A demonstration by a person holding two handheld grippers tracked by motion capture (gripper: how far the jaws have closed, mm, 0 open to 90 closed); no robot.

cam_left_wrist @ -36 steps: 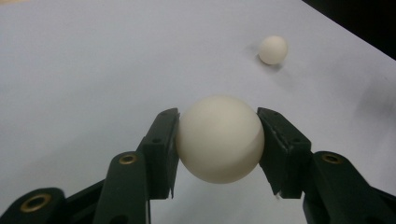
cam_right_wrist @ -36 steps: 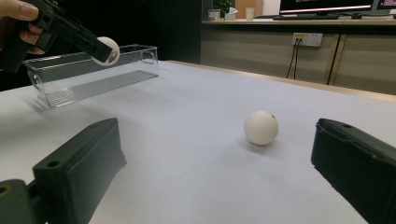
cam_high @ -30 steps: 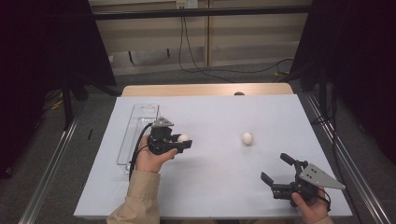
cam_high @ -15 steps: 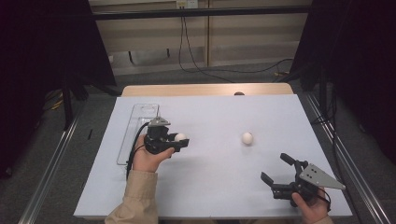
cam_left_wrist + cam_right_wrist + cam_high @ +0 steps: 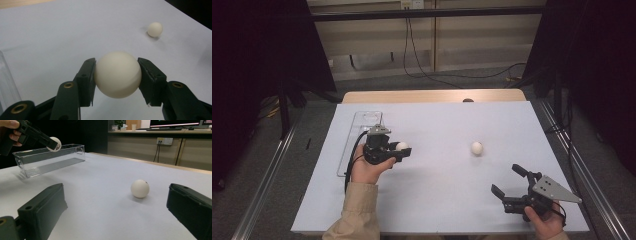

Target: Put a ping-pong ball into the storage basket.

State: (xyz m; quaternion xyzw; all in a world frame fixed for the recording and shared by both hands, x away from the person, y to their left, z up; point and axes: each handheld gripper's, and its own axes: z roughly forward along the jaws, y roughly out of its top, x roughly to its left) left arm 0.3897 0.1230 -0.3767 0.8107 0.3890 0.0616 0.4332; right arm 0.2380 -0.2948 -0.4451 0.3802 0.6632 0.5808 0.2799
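We hold a cream round plastic ball point(image 5: 117, 74) pinched in our left gripper point(image 5: 398, 151), left of centre, beside the clear oblong plastic tray point(image 5: 360, 131), likely its destination. Our right gripper point(image 5: 510, 181) waits wide open at lower right, facing the second cream ball point(image 5: 477, 148) on the white desk point(image 5: 437, 200).

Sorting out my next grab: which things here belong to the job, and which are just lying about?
In the job: held ball in left gripper; loose ball; clear tray; right gripper, open.
Lying about: floor cables; wooden board.
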